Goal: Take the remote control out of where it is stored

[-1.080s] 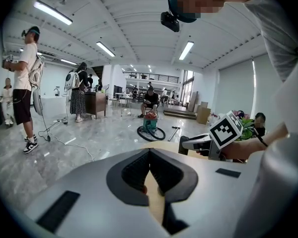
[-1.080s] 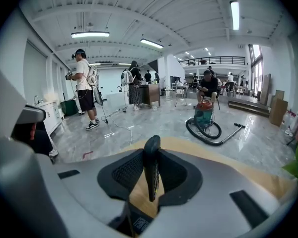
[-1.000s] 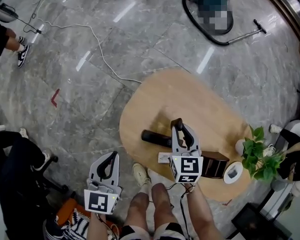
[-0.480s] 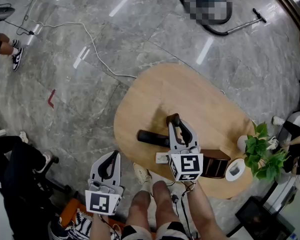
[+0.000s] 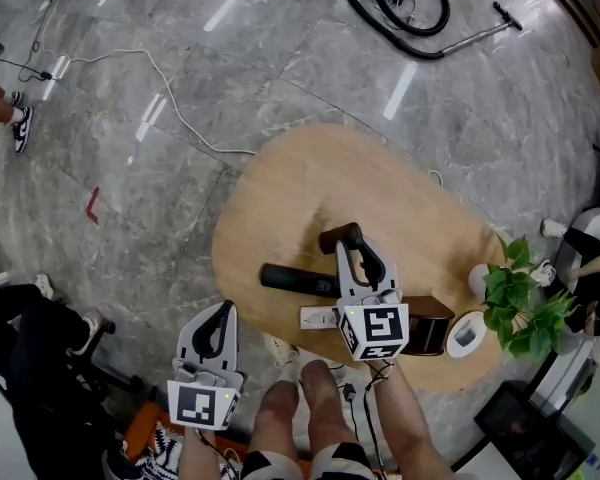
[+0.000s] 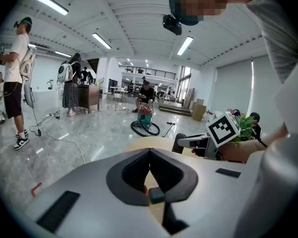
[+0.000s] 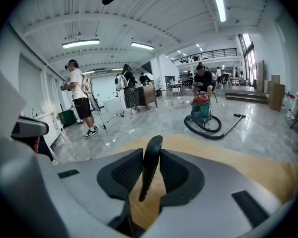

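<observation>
My right gripper [image 5: 352, 256] is shut on a dark remote control [image 5: 340, 238] and holds it above the oval wooden table [image 5: 280, 198]. In the right gripper view the remote control [image 7: 150, 167] stands upright between the pads, its top above the jaws. A dark wooden box [image 5: 430, 326] sits on the table just right of that gripper. A second black remote [image 5: 298, 280] lies flat on the table to its left. My left gripper [image 5: 218, 330] hangs over the floor off the table's near edge, jaws shut and holding nothing [image 6: 149, 151].
A white power strip [image 5: 318, 317] lies at the table's near edge. A potted plant [image 5: 515, 303] and a white round dish [image 5: 465, 334] stand at the right end. A vacuum hose [image 5: 400, 28] and a white cable [image 5: 180, 108] lie on the floor. The person's legs [image 5: 300, 418] are below.
The head view has swung, so the table sits further left in the picture. Both grippers have sunk slightly. The right gripper keeps its hold on the remote control.
</observation>
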Available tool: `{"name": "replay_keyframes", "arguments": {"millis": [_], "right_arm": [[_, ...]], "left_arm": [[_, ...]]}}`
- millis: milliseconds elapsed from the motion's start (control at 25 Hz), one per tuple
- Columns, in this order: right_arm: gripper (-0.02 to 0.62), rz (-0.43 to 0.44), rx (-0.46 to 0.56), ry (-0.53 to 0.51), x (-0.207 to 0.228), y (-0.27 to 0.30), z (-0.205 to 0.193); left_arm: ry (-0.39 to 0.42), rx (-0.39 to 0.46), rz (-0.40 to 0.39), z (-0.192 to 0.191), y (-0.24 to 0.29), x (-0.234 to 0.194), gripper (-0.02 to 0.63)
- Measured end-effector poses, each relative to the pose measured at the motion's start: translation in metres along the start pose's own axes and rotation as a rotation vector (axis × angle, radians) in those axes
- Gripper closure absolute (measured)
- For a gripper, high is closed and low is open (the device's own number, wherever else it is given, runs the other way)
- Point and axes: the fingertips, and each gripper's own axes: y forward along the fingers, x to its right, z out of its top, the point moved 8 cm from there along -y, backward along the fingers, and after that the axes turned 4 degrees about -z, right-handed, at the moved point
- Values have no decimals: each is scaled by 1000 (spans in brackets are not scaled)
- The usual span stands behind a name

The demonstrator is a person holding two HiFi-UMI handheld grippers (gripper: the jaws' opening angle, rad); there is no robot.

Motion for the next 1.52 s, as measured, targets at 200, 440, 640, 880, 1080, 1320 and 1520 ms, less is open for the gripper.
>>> {"name": "replay_keyframes", "arguments": {"millis": [200,440,640,880,1080,1320,1520], "right_arm": [[490,-23,-10,15,14,1,-5],[468,-54,-26,34,29,4,-12],[456,-76,-31,43,35,5,-17],[436,-103,-43,68,42,10,-23],[418,-108,-60,121,52,16,-30],[403,-95,-92,248,65,23,-43],[396,-78,-111,281,70,30,-46]], "left_arm": [[-1,-7,-19,0,10,3,601],[1,-16,-26,-1,17,1,601],[5,-16,-29,-1,20,-1,601],[0,-22,-32,-4,22,-2,601],[-7,-37,-34,-7,26,1,601],[-8,-43,-40,-9,33,3,601],[-10,-46,-39,-7,39,1,601]]}}
